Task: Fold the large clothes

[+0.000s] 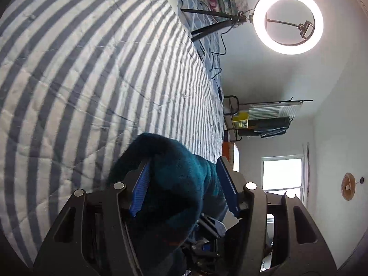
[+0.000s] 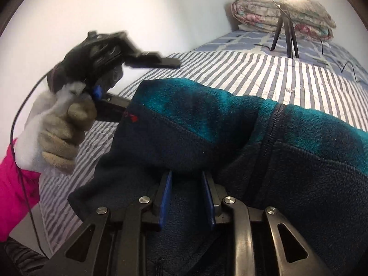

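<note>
- Pinching a thick fold of the fleece jacket (image 2: 230, 138), the right gripper (image 2: 187, 197) has its two blue pads close together, with dark navy cloth bunched between them and spilling over the top.
- Draped over that same gripper, the jacket shows a navy lower panel, a teal upper panel and a black zip running down its right side; it hangs above the striped quilt (image 2: 230, 69) rather than lying flat on it.
- Just to the left, the person's left hand (image 2: 59, 135), in a pale glove with a bright pink sleeve (image 2: 11, 184) behind it, grips the handle of the left gripper (image 2: 147, 80), which is blurred in the right wrist view.
- From the left wrist view, the left gripper (image 1: 184, 184) stands spread: one blue pad lies against the teal fleece (image 1: 174, 179), while the other is clear of the cloth, so it does not pinch.
- A corner of the jacket sits heaped between those open fingers, over the edge of the quilt (image 1: 92, 69).
- Farther up the bed, a black tripod (image 2: 285, 34) stands on a blue-patterned sheet (image 2: 253, 41), with a thin black cable trailing across it.
- Behind the tripod lies a folded floral blanket (image 2: 287, 16), and a lit ring light (image 1: 288, 20) glows above.
- Against the far wall are a metal rack (image 1: 264, 117) and a bright window (image 1: 283, 172).
</note>
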Demonstrator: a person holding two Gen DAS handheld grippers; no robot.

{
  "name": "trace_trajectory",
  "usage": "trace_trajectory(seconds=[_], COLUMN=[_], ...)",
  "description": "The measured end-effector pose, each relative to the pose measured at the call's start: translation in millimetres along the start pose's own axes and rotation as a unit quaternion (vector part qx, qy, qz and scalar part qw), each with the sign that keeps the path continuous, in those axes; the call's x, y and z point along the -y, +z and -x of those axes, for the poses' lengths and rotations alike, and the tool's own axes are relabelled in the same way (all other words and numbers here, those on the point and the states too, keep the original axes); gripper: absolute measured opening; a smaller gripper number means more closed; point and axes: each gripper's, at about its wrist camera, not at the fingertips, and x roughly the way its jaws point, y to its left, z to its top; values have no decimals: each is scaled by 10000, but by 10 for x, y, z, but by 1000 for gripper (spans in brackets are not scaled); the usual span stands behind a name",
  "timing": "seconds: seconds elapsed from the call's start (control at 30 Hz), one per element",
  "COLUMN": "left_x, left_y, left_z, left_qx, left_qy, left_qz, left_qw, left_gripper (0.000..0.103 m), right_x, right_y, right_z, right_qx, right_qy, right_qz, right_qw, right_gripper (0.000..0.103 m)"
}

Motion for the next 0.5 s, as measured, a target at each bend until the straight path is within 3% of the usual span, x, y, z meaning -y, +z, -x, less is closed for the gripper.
trace_trajectory(seconds=[0.07,0.13,0.2,0.23,0.27,0.37,0.4,0.5], left_x=[133,256,273,266,268,303,385,567], left_y=[15,-5,-17,-29,-44,-103,-133,-210], left_z=[-62,-99,-178,-205,-250,-289,-257,-42], left_qx=[112,331,533,646,784,999,1094,1328], left_qy=[188,616,1199,1522,1970,2294,2565,3129], left_qz=[-290,-668,-1014,-1227,-1491,-1824,-2019,-2244], left_qw=[9993,9953,9862,9786,9658,9509,9389,9133], left_gripper=[57,35,25,25,25,29,34,35], right_x=[-22,-10,4,14,27,22,18,80], right_y=[-2,6,7,12,12,20,36,68], right_z=[0,27,56,61,72,103,123,343], right_qx=[4,27,66,70,74,-21,-84,-168], right_qy=[9,89,171,202,232,246,253,485], right_qz=[15,-60,-155,-203,-259,-293,-264,-394], right_qw=[10000,9999,9997,9996,9994,9993,9993,9979], right_gripper=[27,27,27,27,27,27,27,27])
